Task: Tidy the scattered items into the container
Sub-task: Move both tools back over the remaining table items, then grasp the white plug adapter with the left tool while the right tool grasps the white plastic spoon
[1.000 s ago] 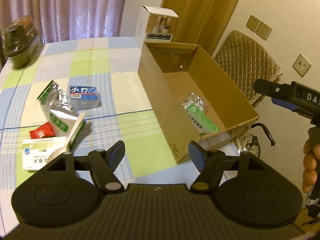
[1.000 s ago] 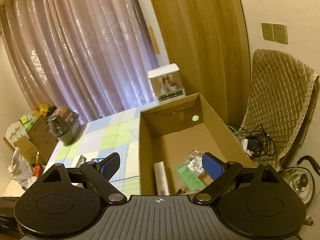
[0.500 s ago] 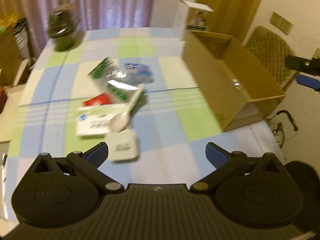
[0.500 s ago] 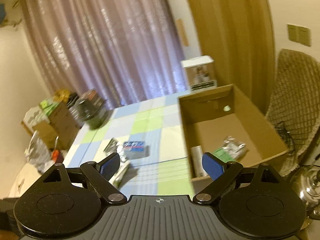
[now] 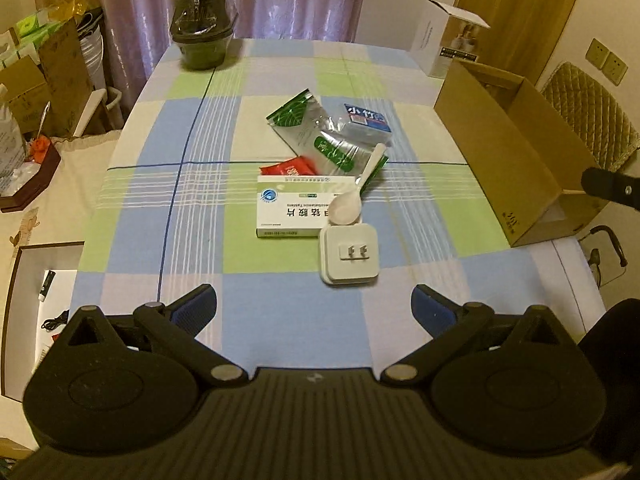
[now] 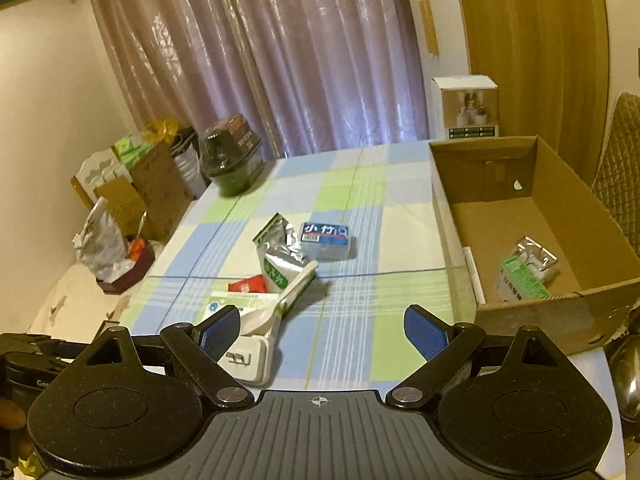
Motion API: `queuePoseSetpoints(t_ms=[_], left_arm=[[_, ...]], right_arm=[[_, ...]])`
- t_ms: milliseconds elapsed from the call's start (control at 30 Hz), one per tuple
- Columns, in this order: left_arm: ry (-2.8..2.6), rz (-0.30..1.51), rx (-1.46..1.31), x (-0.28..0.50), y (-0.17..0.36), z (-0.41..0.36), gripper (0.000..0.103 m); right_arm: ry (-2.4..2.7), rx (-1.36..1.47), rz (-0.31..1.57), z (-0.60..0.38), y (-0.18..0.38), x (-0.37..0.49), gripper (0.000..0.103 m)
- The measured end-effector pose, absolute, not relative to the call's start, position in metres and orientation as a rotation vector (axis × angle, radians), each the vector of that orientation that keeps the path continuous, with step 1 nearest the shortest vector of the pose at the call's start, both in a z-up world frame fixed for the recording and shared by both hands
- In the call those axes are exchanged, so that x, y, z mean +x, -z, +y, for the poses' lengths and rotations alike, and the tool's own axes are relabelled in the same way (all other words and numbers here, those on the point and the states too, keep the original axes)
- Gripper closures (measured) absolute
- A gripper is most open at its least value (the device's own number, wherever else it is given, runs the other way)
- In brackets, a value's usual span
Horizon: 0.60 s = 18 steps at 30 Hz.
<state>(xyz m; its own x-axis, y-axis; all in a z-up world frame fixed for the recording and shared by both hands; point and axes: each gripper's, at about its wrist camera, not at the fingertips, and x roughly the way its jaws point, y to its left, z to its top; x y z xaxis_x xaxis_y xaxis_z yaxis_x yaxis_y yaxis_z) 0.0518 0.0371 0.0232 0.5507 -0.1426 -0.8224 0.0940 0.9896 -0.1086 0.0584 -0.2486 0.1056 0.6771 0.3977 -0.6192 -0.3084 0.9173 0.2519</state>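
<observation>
A pile of items lies mid-table: a white plug adapter, a white medicine box, a white spoon, a red packet, foil pouches and a blue tissue pack. The open cardboard box stands at the right edge; inside it lie a green foil pouch and a white tube. My left gripper is open and empty, just short of the adapter. My right gripper is open and empty above the table's near edge, adapter by its left finger.
A dark lidded bowl stands at the table's far left corner and a white product box at the far right. Bags and cartons crowd the floor at left. A quilted chair stands beyond the cardboard box.
Both grippers have swung left, away from the cardboard box, to face the pile of items. The left gripper's jaws have opened wider.
</observation>
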Motion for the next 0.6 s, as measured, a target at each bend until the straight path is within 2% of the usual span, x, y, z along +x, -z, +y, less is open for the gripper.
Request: queuePoseSetpoints(t_ms=[367, 600], left_arm=[[0.185, 1.024, -0.056, 0.084, 0.005, 0.019, 0.004], [0.224, 1.056, -0.037, 0.116, 0.029, -0.004, 0.011]], right_arm=[[-0.392, 0.076, 0.783, -0.241, -0.083, 0.073, 0.009], [-0.381, 0.045, 0.798, -0.240, -0.071, 0.083, 0.009]])
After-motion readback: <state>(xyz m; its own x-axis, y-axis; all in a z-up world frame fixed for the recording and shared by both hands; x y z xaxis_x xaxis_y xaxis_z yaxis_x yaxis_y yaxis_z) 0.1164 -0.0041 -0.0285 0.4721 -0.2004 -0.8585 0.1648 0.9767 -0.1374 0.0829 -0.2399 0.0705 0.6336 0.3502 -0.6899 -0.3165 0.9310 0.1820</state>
